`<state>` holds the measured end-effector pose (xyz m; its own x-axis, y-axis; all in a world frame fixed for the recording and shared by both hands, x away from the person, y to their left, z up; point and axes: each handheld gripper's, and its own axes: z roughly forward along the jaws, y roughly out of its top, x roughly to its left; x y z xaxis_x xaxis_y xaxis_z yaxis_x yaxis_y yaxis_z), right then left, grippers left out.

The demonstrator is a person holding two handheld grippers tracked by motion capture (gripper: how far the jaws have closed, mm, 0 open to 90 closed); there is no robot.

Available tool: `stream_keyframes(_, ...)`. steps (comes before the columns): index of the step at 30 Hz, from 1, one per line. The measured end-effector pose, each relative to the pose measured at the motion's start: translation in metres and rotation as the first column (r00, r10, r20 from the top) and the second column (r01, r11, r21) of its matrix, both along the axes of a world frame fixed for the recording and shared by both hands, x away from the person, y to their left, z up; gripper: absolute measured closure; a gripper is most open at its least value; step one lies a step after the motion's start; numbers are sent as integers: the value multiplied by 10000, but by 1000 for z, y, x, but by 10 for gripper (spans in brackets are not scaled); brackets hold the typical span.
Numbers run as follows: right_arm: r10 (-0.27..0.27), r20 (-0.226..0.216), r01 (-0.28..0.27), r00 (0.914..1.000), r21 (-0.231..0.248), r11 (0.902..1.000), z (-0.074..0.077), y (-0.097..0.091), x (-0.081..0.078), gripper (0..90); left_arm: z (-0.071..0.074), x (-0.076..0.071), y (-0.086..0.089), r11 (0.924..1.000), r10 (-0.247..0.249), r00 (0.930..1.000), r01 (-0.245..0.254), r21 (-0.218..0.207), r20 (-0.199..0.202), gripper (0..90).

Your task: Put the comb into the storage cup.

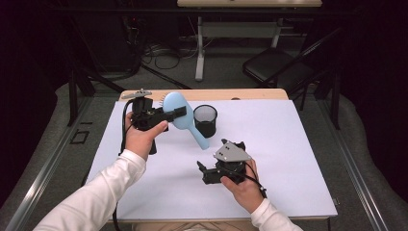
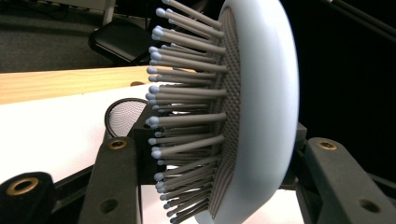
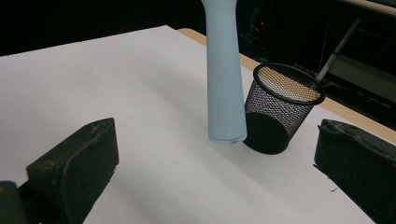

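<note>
Pale-blue hairbrush (image 1: pixel 179 111) hangs above the white surface (image 1: pixel 288 144) toward its far-left part, head clamped in the left tongs (image 1: pixel 177 113), bristles (image 2: pixel 187 116) facing the far-left corner, handle slanting down to just beside a black mesh cup (image 1: pixel 205 120) standing near the far edge. Further right, toward the near edge, the right tongs (image 1: pixel 200 168) rest with jaws apart, holding nothing.
</note>
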<state>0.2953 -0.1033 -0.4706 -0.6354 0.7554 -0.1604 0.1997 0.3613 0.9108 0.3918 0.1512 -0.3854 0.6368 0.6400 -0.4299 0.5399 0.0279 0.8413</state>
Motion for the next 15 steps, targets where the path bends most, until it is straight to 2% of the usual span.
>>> stream_keyframes(5, -13, -31, 13, 10000, -35, 10000, -2, 0, 0, 0, 0, 0, 2, 9997, 17, 9999, -19, 225, 127, 503)
stream_keyframes(15, 13, -60, -13, 10000, -35, 10000, -3, 0, 0, 0, 3, -1, 1, 9968, -31, 9958, -42, 794, 911, 502)
